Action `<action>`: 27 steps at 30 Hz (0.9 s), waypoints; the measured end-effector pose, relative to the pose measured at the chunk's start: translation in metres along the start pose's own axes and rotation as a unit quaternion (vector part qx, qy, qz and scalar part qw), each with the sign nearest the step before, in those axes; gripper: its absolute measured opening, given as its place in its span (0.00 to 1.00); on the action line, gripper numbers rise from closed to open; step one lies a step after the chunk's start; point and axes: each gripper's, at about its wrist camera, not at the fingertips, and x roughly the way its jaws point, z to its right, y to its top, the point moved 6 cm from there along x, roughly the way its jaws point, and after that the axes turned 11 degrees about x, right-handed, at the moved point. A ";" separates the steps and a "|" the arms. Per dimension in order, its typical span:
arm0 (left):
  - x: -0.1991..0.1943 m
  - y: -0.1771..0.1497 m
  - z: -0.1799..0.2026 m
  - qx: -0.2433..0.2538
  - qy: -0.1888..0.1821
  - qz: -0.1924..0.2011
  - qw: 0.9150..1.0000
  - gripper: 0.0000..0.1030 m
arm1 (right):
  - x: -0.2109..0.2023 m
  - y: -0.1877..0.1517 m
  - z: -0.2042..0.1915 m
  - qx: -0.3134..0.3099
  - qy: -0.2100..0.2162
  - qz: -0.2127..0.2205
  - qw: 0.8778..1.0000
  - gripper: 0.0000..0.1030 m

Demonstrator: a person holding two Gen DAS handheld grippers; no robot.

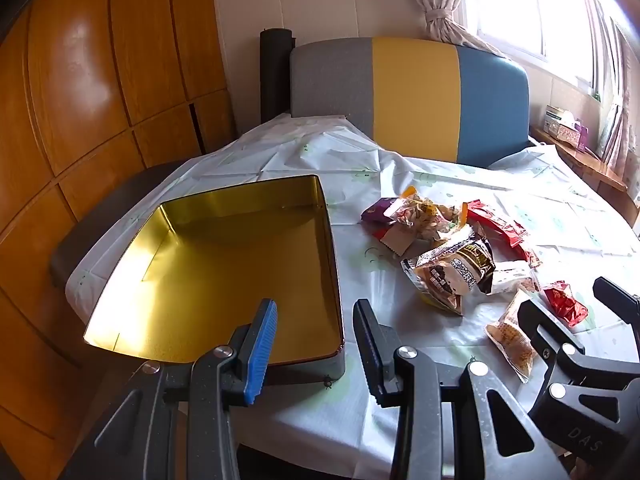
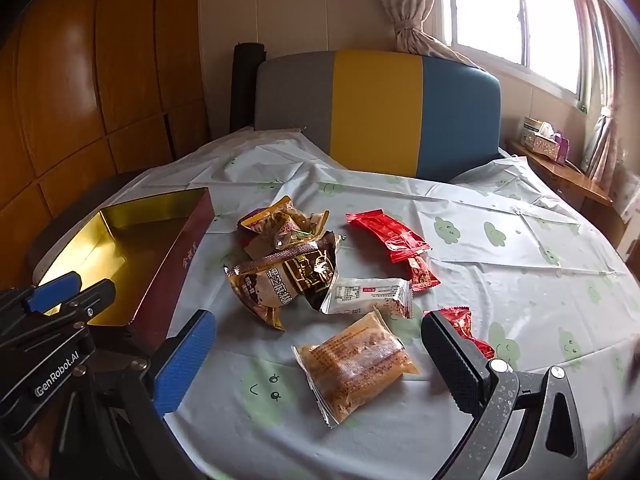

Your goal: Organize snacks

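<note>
Right wrist view: right gripper (image 2: 316,356) spread wide, nothing grasped, orange snack pack (image 2: 354,366) lower centre between fingers. Left gripper (image 1: 316,344) released, lower middle by empty tin (image 1: 334,264). Picking step; next move probably clamp pack, carry left into tin.

A tin (image 1: 224,264) sits on the table (image 2: 500,280), toward its left edge, with nothing in it. To its right the snacks lie in a loose heap (image 2: 288,256): several packets overlap there, one (image 2: 276,280) on top at the front. Right of the heap, two long packets (image 2: 390,236) lie touching. Before the heap lies a packet (image 2: 370,294), and nearer still another (image 2: 354,364), apart from the rest. A small sweet (image 2: 464,326) lies just right of that one. Behind the table stands a chair (image 2: 380,112). On a ledge far right sits what may be a tissue box (image 2: 538,136).
</note>
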 end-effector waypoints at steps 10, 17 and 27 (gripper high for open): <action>-0.001 0.001 0.000 0.001 0.001 0.000 1.000 0.39 | 0.000 0.000 0.001 -0.001 -0.001 -0.002 1.000 1.00; -0.001 0.001 0.001 0.001 0.001 0.000 1.000 0.39 | 0.000 0.000 0.001 0.000 -0.001 -0.002 1.000 1.00; -0.001 0.001 0.001 0.002 0.001 0.000 1.000 0.39 | -0.001 0.000 0.003 -0.001 -0.003 -0.002 1.000 1.00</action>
